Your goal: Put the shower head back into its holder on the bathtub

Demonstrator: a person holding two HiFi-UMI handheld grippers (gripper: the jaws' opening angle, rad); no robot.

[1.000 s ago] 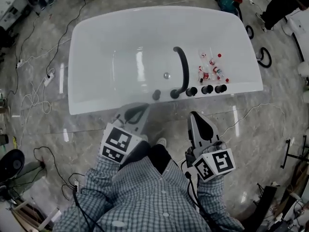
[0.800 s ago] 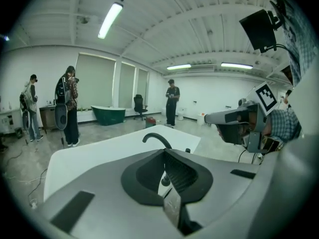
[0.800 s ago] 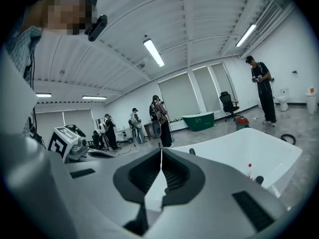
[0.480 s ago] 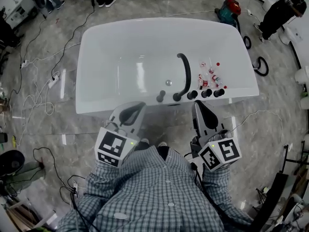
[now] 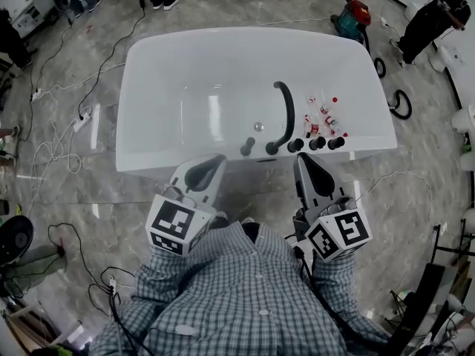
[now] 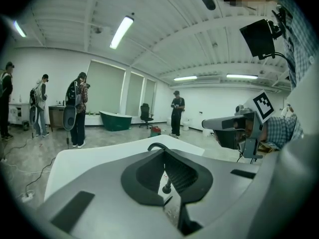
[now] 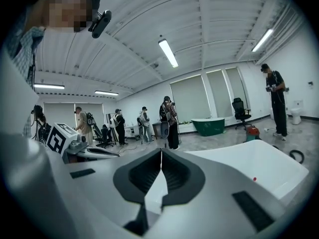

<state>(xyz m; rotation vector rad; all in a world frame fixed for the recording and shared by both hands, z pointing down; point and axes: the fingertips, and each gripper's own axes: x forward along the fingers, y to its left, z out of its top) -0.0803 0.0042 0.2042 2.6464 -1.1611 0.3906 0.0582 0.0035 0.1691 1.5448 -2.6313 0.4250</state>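
Here, left claw and right claw hover closed.

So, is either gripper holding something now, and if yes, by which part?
Nothing is held. The left gripper and the right gripper both have their jaws together with nothing between them, short of the white bathtub.

I see a white bathtub on a grey marbled floor. The curved fitting and the knobs on its near rim are black. The small bottles have red caps. The left gripper and the right gripper are grey with black pads, and their marker cubes are black and white. The person's shirt is a grey-and-white check. A far tub is dark green.
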